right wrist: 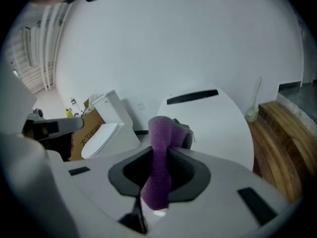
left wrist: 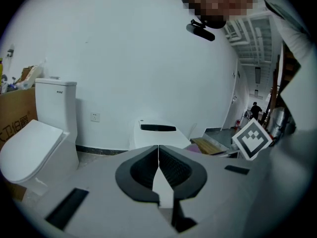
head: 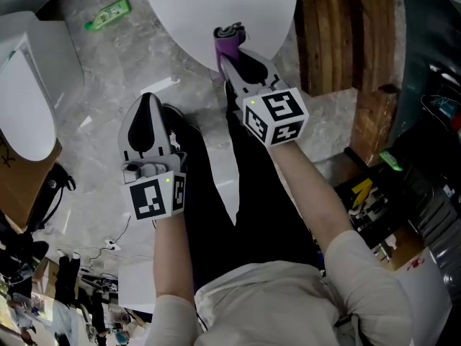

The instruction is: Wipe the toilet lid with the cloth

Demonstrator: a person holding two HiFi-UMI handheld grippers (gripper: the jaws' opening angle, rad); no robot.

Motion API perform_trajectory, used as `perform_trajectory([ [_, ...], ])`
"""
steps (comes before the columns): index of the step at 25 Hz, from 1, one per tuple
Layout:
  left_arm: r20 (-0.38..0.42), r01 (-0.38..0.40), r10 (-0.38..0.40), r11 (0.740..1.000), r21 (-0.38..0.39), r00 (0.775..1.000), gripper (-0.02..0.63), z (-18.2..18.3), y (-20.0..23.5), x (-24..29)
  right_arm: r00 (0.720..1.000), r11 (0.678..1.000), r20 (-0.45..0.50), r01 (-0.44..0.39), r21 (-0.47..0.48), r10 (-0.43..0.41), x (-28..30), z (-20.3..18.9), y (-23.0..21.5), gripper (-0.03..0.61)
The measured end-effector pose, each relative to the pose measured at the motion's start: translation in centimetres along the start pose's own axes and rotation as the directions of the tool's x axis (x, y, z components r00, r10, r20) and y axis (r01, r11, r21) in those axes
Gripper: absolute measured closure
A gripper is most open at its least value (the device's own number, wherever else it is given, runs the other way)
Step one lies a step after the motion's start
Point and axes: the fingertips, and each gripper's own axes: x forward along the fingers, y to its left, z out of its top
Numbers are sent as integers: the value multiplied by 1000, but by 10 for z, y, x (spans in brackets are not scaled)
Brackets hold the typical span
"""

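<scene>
A white toilet lid [head: 216, 13] fills the top middle of the head view and lies ahead in the right gripper view as a lid [right wrist: 213, 123]. My right gripper [head: 232, 52] is shut on a rolled purple cloth [head: 228, 40], whose end sits at the lid's near edge. The same cloth [right wrist: 159, 157] stands up between the jaws in the right gripper view. My left gripper [head: 150, 114] hangs lower left over the floor, jaws shut with nothing between them [left wrist: 158, 155].
A second white toilet [head: 29, 85] stands at the left beside a cardboard box [head: 21, 186]. A green bottle [head: 108, 14] lies on the grey marble floor. A wooden step [head: 346, 42] rises at the right, with tools [head: 367, 200] below it.
</scene>
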Motion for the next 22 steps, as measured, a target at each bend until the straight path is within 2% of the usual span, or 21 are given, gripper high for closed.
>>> perform_trajectory([
  [6, 8, -2, 2, 996, 85, 1000, 597, 10, -3, 8, 985, 988, 164, -17, -154, 43, -37, 55, 18, 488],
  [12, 51, -32, 26, 992, 119, 998, 597, 24, 2, 8, 949, 956, 315, 78, -283, 16, -75, 89, 30, 488],
  [15, 81, -39, 29, 991, 130, 996, 597, 34, 3, 5, 928, 954, 372, 116, -277, -5, -83, 98, 38, 488],
  [22, 70, -40, 30, 989, 139, 997, 598, 31, 3, 2, 932, 960, 362, 115, -256, -16, -77, 93, 40, 489],
])
